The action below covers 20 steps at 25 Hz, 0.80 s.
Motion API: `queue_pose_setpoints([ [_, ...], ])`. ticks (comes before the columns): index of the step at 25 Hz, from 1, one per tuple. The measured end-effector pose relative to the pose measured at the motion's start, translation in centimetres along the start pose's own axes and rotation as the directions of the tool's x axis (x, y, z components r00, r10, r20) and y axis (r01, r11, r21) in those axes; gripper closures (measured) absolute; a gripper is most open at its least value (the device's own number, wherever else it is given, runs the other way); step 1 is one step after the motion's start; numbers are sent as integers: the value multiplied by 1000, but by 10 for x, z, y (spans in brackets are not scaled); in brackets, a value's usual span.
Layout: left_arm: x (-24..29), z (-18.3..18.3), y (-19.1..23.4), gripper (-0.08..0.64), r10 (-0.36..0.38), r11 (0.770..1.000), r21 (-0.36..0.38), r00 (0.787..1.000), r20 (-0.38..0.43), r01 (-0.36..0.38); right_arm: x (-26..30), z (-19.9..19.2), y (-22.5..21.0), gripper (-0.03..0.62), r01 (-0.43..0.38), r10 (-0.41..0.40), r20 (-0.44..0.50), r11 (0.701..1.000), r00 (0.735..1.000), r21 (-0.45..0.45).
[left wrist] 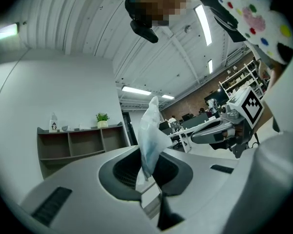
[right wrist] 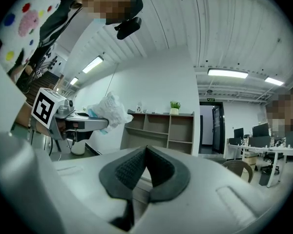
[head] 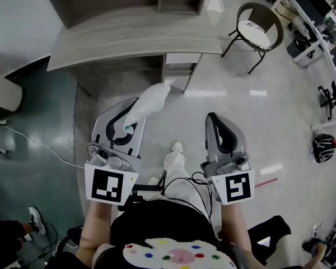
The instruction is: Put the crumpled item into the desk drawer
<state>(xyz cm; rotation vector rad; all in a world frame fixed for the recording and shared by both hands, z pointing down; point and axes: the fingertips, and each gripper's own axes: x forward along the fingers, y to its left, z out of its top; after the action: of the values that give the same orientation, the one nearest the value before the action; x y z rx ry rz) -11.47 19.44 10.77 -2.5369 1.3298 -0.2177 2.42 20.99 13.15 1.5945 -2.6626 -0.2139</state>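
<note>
A crumpled white plastic bag [head: 148, 102] sticks out ahead of my left gripper [head: 125, 125], which is shut on it. In the left gripper view the bag [left wrist: 151, 135] rises from between the dark pads. My right gripper [head: 215, 126] is shut with nothing in it, held level beside the left one; its pads [right wrist: 132, 172] meet in the right gripper view, where the bag [right wrist: 110, 111] shows at the left. The grey wooden desk [head: 129, 38] lies ahead, with its drawer unit [head: 179, 72] under the right end, fronts closed.
A round chair [head: 259, 29] stands to the right of the desk. More office chairs and desks [head: 325, 49] line the far right. A white cable [head: 33, 144] runs over the dark floor at the left. My legs and shoes [head: 173, 161] are between the grippers.
</note>
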Motion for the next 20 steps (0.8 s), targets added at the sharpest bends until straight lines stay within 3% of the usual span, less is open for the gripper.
queue_pose_setpoints([
  [7,67,-21,13,518,41,999,-19,998,-48,-42,52,-25,-48,583,-72,72,-33,997,997,15],
  [12,111,-42,22,518,76,995,-63,991,-111,-83,94,-32,-79,583,-112,113,-13,990,993,86],
  [20,165,-70,27,518,128,986,-81,977,-171,-144,132,-75,-121,583,-185,191,-52,977,980,107],
])
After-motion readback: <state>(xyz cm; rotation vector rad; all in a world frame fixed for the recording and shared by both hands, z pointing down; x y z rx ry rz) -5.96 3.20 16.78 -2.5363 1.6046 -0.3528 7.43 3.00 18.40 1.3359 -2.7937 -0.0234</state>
